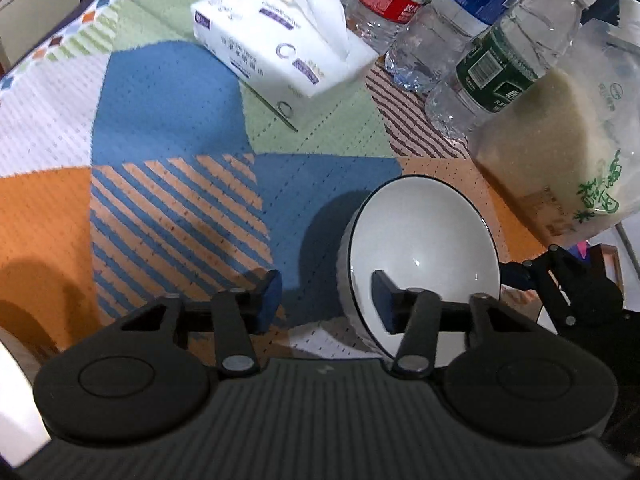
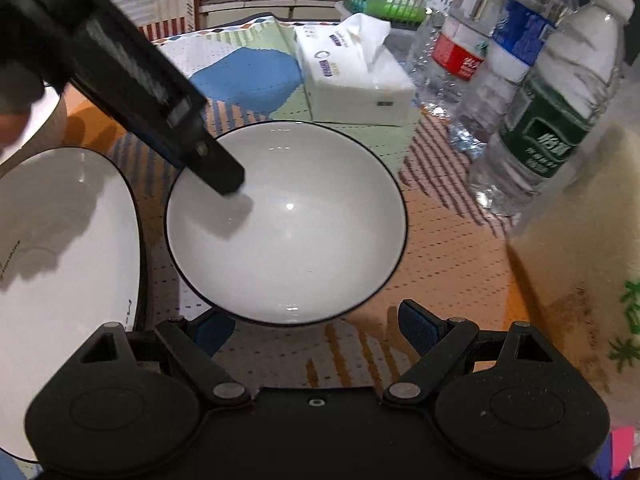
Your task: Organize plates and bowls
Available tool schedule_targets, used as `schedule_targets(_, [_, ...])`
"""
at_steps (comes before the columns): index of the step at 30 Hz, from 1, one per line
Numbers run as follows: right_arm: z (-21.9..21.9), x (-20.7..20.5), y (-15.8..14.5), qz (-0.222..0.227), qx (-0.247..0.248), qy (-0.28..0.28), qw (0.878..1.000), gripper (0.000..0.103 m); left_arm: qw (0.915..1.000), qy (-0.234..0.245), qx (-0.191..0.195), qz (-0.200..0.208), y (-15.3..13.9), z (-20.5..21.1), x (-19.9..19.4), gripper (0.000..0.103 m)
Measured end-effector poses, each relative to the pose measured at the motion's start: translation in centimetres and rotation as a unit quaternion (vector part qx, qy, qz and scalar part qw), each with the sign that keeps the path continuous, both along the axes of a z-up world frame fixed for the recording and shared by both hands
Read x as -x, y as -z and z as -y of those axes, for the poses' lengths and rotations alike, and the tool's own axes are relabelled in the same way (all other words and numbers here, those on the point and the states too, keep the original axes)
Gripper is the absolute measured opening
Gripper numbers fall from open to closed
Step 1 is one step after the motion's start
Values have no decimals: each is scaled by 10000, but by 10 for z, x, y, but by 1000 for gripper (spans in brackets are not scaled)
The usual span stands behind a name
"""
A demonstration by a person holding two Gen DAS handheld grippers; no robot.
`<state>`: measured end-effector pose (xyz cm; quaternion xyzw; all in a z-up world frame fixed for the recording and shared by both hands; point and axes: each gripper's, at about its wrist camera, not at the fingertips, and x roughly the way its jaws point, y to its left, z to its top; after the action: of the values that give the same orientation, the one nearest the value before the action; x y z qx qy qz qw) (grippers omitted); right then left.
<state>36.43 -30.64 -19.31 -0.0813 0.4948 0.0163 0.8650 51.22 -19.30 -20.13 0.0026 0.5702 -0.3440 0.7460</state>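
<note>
A white bowl with a thin black rim point(image 2: 286, 220) sits on the patterned tablecloth; it also shows in the left wrist view point(image 1: 424, 256). My left gripper point(image 1: 326, 300) is open, its jaws astride the bowl's left rim, the right finger point(image 1: 382, 300) inside the bowl. That finger shows from above in the right wrist view point(image 2: 218, 168). My right gripper point(image 2: 316, 330) is open and empty, just short of the bowl's near rim. A large white plate with a black rim point(image 2: 60, 264) lies left of the bowl.
A tissue pack point(image 1: 280, 44) lies behind the bowl. Three water bottles point(image 1: 500, 52) stand at the back right, beside a clear bag of rice point(image 1: 560, 152). The right gripper's linkage point(image 1: 560, 280) shows at the right of the left wrist view.
</note>
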Motion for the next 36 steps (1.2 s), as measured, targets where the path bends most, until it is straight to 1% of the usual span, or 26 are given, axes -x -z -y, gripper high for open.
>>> schedule_targets(1, [0,-1,0,-7,-20,-33,10000,91,10000,16,18,-72,2,1,0,32])
schedule_targets(2, [-1,-1,0,-8,-34,-66,10000,91,9999,36,52,-135,4,2,-1,24])
schedule_targets(3, [-1,-2,0,-7,-60,-98,9999,91,9997,60,128,-180,5,3,-1,14])
schedule_targets(4, [0,-3,1,-11,-86,-115,9999,90,9996,71,202,-205,5,4,-1,13])
schedule_targets(6, [1,-5,1,-17,-175,-122,9998,89,9998,99,118,-106,2,7,0,12])
schedule_targets(8, [1,-5,1,10,-261,-149,9995,81,9998,138,124,-57,-3,9,1,13])
schedule_targets(9, [-1,-4,1,17,-278,-176,9995,80,9998,160,90,-24,-5,10,2,13])
schedule_targets(13, [-7,0,-6,146,-203,-88,9996,80,9993,279,41,244,-23,9,7,13])
schedule_targets(20, [-18,11,-36,478,-185,33,9987,81,9985,323,105,430,-61,-9,16,13])
schedule_targets(22, [-26,16,-47,588,-163,44,9981,81,9983,286,191,464,-74,-20,20,13])
schedule_targets(25, [-38,22,-62,697,-196,60,9974,82,9981,237,223,516,-91,-37,26,13])
schedule_targets(32, [-76,32,-93,949,-206,-60,9953,84,9976,-27,188,673,-125,-86,39,13])
schedule_targets(36, [-101,31,-106,1091,-271,-219,9934,84,9969,-257,156,724,-138,-120,43,13])
